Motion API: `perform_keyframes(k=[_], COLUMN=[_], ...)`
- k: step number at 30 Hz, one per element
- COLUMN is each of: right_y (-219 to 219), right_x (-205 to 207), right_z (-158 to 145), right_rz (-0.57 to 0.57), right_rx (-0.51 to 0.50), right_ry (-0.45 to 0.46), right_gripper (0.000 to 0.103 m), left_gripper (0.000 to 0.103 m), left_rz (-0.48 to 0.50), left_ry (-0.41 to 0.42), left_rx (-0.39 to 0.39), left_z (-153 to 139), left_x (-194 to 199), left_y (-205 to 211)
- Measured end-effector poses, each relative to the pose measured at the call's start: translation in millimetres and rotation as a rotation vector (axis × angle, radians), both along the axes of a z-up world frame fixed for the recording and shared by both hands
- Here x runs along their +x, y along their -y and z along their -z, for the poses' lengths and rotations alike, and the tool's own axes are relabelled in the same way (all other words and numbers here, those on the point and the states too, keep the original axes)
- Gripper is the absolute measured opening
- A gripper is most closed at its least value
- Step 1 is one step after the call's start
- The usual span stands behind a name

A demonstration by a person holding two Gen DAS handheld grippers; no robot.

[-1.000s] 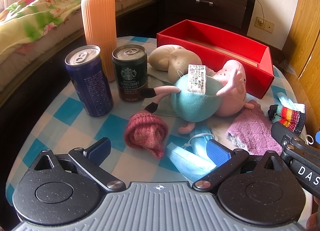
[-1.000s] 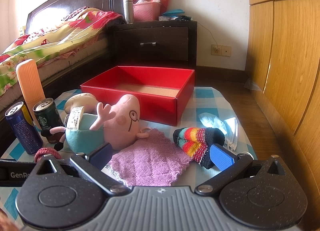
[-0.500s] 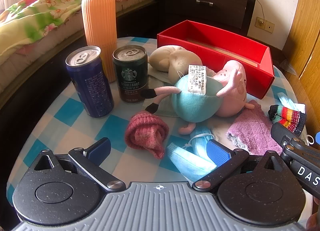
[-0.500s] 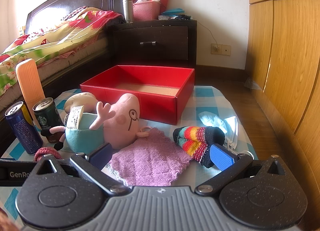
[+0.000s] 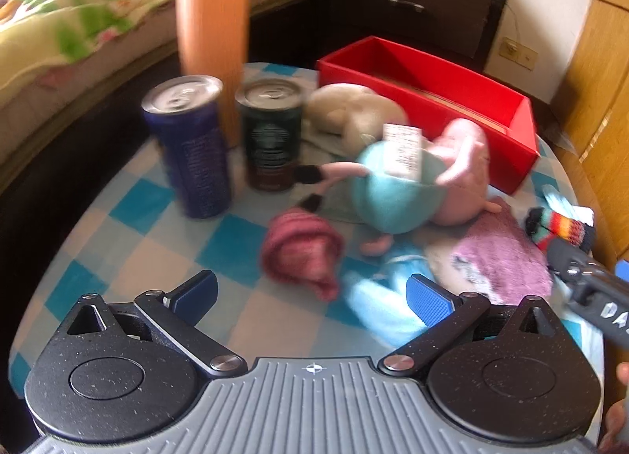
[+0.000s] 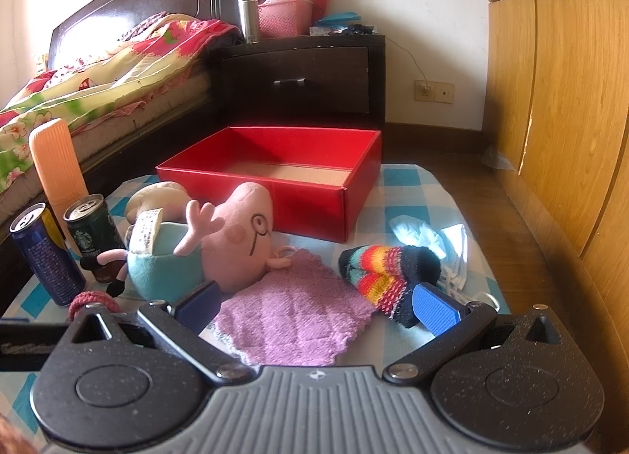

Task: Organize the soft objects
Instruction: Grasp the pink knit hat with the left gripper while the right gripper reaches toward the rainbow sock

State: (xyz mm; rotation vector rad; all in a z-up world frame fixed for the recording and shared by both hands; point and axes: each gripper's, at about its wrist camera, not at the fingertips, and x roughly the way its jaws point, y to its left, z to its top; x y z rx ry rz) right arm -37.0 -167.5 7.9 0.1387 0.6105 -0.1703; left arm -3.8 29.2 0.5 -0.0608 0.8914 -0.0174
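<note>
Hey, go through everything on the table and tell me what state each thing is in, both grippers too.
red box: open, nothing in it.
pig plush: lying on its side.
purple cloth: spread flat.
striped sock: bunched.
pink knit piece: crumpled.
blue can: upright.
green coffee can: upright.
orange bottle: upright.
left hand-held gripper: open.
right hand-held gripper: open.
</note>
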Motion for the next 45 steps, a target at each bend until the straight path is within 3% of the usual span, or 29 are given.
perform_keyframes(k=[6,10,14,19,23,26,27,29,32,37,42,43,44,45], right_y=[10.4,7.1,10.7,24.3,36.5,45.7,48.2,54.4,66.4,97.2,95.4,92.9,91.0,90.3], right_x=[6.4,17.5,29.6,35.5,36.6,38.3,38.6,39.4,43.0,55.7,84.0,89.5,95.7,100.1], right_z=[-0.7,-0.4,-4.1,-5.2,0.1,0.6,-0.1,-1.4,-2.5,-6.9,-8.6,-5.1,0.7,8.5], right_rz=[0.004,-0.059,-0.098,-0.074,-0.073,-0.071,-0.076,-0.098,-0.116,-0.079,-0.208,-0.241,-0.275,-0.292], right_rx=[0.024,0.000,-0.033,-0.003,0.025,0.014,0.016,0.036,0.063,0.084,0.015,0.017,0.034,0.062], right_ry=[-0.034,-0.081,-0.115,-0.129,-0.160,-0.164,-0.166,-0.164,-0.182,-0.203,-0.255,-0.273,-0.305,-0.339], right_gripper=[0.085,0.085,0.085,0.085,0.085,0.084,0.084,0.078,0.071,0.069,0.066,0.055,0.035,0.026], left_gripper=[0.097,0.095,0.088,0.081,0.067,0.048,0.048,0.037,0.033,0.030,0.030,0.030,0.030,0.030], left_rz=[-0.030,0.021,0.112,0.071,0.052,0.072,0.082,0.100,0.106,0.101,0.108,0.113,0.122,0.127], left_ry=[0.070,0.043,-0.036,-0.095,-0.092,-0.148,-0.136,-0.141,-0.150,-0.151,-0.152,-0.154,-0.160,-0.164], left_rx=[0.113,0.078,0.008,-0.054,-0.072,-0.039,-0.021,-0.013,-0.049,-0.082,-0.139,-0.146,-0.156,-0.166], left_z=[-3.6,3.9,15.3,29.0,34.2,44.4,44.8,43.7,40.1,31.7,23.6,23.0,22.8,22.8], left_x=[-3.2,-1.4,13.1,43.7,56.6,62.5,60.8,58.7,54.3,46.7,49.2,49.5,49.6,49.7], left_y=[-29.0,-36.9,-30.6,-21.2,-10.9,-1.7,0.3,0.9,-8.3,-28.1,-30.9,-29.9,-29.2,-27.5])
